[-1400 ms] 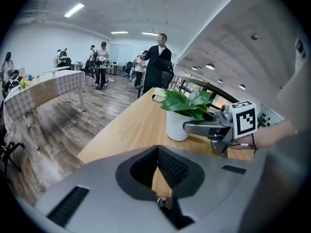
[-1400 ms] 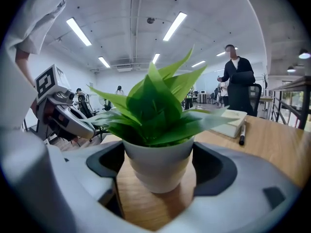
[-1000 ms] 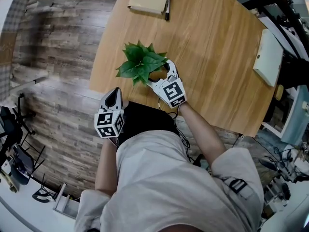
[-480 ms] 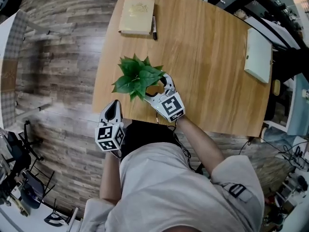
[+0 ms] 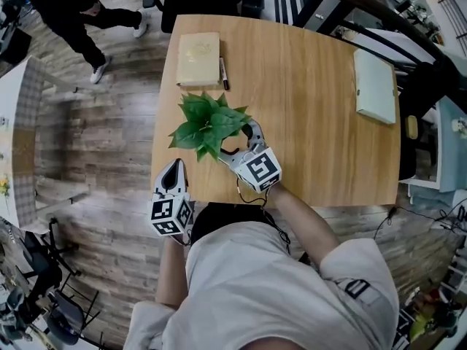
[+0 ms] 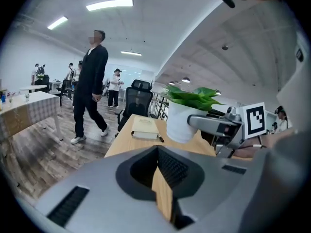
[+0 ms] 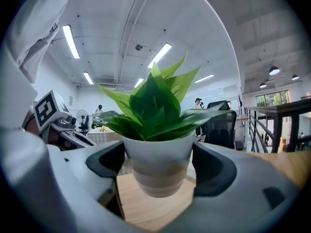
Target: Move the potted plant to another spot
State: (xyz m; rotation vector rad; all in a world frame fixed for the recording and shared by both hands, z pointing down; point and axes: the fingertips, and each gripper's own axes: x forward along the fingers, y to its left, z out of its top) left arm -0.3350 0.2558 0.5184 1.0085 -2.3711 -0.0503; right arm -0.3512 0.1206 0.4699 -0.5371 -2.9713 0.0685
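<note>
White pot of the potted plant (image 7: 158,164), near the surface (image 5: 306,108) edge, is clamped in your right tongs (image 5: 235,138); left tongs (image 5: 174,168) together, empty. Keep it upright; carry slowly.

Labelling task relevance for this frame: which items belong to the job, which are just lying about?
Job:
potted plant
right gripper, clamped on its pot
table

Lying about:
beige book
pen
pale pad
left gripper, shut, empty

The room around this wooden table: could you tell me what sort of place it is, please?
Probably an open-plan office: an office chair, ceiling strip lights, and a notebook with a pen on the table.
</note>
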